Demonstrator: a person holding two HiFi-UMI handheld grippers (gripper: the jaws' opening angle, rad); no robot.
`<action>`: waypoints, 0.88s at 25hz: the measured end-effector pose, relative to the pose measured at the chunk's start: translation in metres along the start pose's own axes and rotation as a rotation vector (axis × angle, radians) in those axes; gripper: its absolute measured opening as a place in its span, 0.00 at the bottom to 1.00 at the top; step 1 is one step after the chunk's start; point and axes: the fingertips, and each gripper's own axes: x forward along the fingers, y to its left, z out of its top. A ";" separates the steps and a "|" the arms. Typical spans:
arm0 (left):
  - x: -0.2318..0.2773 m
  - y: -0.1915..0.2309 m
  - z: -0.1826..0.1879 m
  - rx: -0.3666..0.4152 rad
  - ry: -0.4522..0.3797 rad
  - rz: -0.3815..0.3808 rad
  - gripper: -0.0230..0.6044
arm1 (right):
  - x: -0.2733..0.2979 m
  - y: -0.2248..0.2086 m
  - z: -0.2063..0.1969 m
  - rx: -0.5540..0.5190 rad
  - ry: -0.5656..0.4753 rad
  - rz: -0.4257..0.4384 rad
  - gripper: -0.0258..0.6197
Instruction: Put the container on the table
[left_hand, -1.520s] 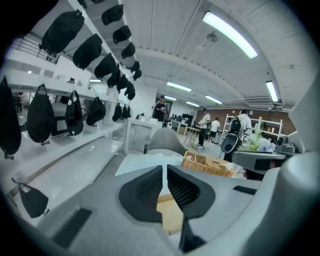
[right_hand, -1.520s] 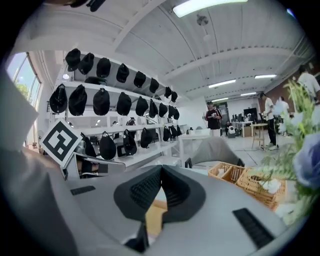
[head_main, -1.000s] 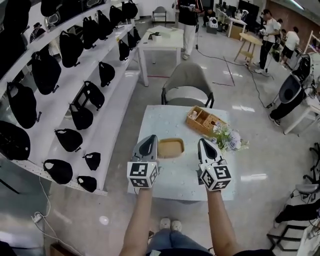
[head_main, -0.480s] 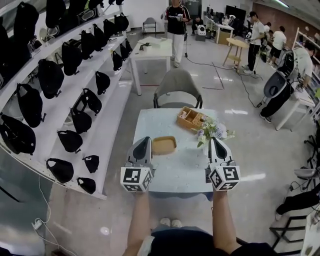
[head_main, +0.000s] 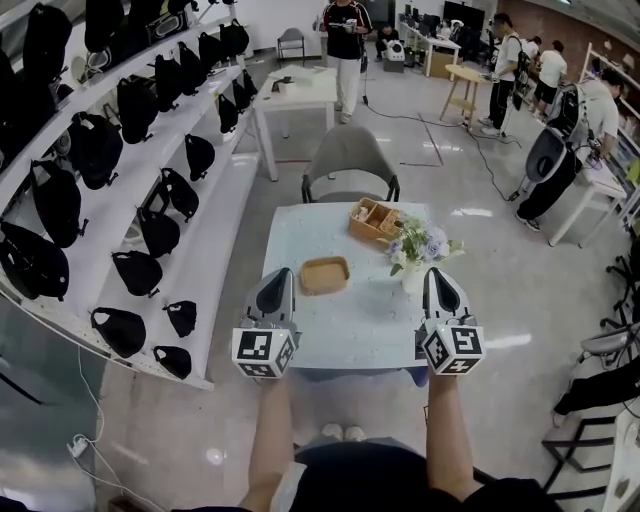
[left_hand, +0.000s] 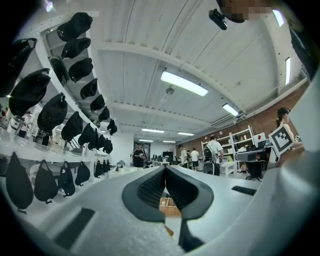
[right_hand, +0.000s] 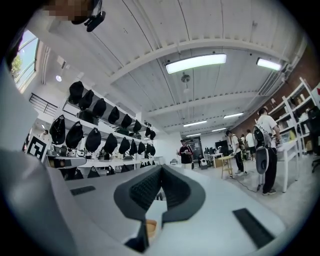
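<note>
Left claw (head_main: 280, 276) and right claw (head_main: 436, 273), pressed together empty, are drawn back; the wooden container (head_main: 325, 275) is left on the surface (head_main: 370, 322).

On our table (head_main: 350, 322), the container (head_main: 325, 275) lies left of the flowers (head_main: 416, 246), the wicker basket (head_main: 372, 220) behind both; a chair (head_main: 347, 160) stands beyond, bag shelves (head_main: 222, 215) to our left.
</note>
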 end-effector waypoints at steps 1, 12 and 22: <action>0.000 -0.001 -0.001 0.013 0.007 0.001 0.05 | -0.001 -0.001 0.000 -0.002 0.002 -0.007 0.04; -0.001 -0.014 0.001 0.058 0.015 -0.007 0.05 | -0.008 -0.006 -0.008 -0.024 0.044 -0.018 0.04; -0.005 -0.013 -0.005 0.045 0.031 0.001 0.05 | -0.013 -0.008 -0.010 -0.011 0.050 -0.017 0.04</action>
